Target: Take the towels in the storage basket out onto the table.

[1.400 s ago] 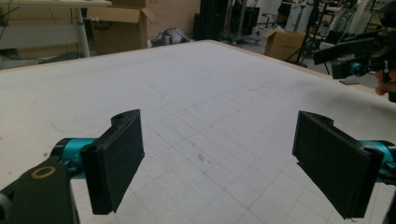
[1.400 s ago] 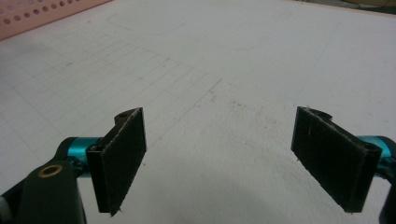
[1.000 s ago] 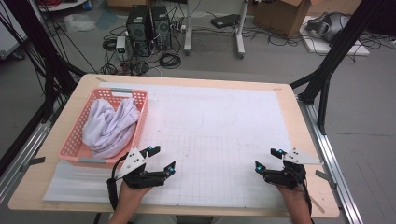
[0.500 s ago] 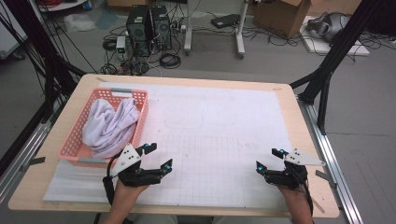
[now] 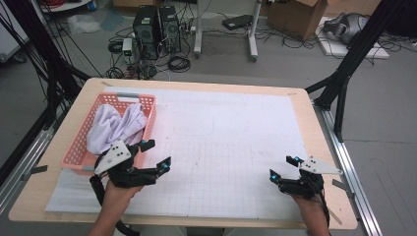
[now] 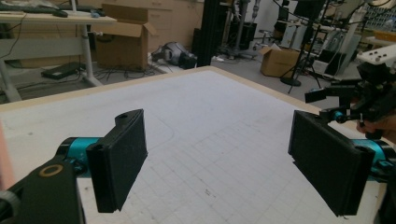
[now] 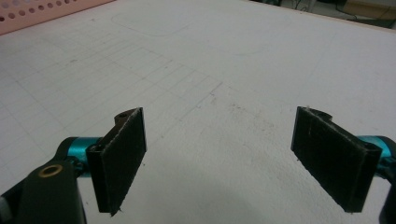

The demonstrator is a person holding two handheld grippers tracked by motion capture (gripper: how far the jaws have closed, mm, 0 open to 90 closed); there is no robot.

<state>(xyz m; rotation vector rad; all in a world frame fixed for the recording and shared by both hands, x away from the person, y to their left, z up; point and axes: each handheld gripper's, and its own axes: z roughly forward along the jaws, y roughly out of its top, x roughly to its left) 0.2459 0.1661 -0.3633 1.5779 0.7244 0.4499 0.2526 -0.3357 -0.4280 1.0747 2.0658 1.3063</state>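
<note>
With both my left gripper [image 5: 155, 153] and right gripper [image 5: 284, 167] spread wide and empty, I'd pinch a raised fold of the soft, light cloth [image 5: 115, 126] heaped in the basket [image 5: 74, 152].

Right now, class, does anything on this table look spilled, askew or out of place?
Nothing stands out. The white cloth lies bunched inside the pink basket at the table's left, not spilling over. Both the left tool and the right tool are open and hold nothing, over the white mat.
</note>
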